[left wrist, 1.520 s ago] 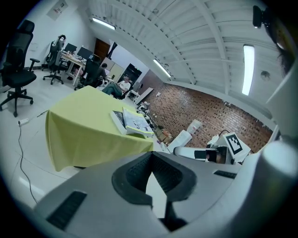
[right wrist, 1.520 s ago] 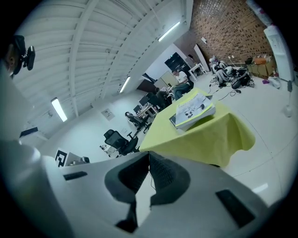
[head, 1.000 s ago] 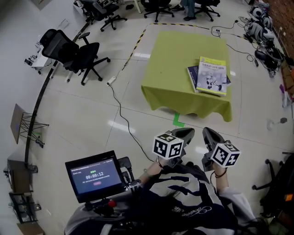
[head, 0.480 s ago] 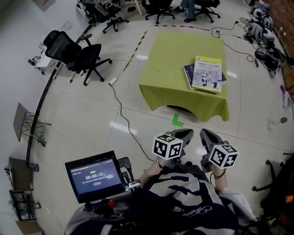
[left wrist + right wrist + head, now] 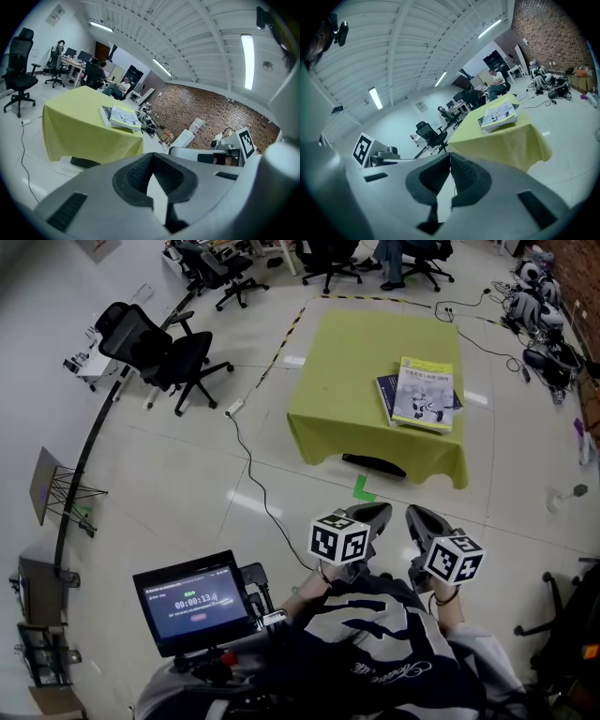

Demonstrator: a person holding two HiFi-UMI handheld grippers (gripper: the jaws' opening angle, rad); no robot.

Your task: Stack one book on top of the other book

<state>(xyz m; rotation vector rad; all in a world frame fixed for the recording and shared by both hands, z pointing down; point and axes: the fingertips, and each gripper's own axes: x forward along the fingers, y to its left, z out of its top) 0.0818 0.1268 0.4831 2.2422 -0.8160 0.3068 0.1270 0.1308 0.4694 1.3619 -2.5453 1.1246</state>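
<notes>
A pale yellow-and-white book point(image 5: 423, 394) lies on top of a dark blue book point(image 5: 386, 390) on the green-draped table point(image 5: 356, 362). The stack point(image 5: 120, 116) also shows in the left gripper view, and the stack point(image 5: 498, 114) appears again in the right gripper view. My left gripper point(image 5: 380, 515) and right gripper point(image 5: 415, 518) are held close to my body, well short of the table. Both are shut with nothing between the jaws. In their own views the left gripper point(image 5: 151, 169) and right gripper point(image 5: 450, 171) have their pads together.
Black office chairs point(image 5: 159, 352) stand at the left, with more chairs point(image 5: 328, 254) beyond the table. A cable point(image 5: 246, 460) runs across the floor. A dark flat object point(image 5: 373, 464) lies under the table's near edge. A screen point(image 5: 195, 600) sits by my left side. Cables and gear point(image 5: 539, 310) lie at right.
The view has shifted slightly, so the table and books sit a little differently in frame. Both grippers stay shut near my body, and the books remain stacked.
</notes>
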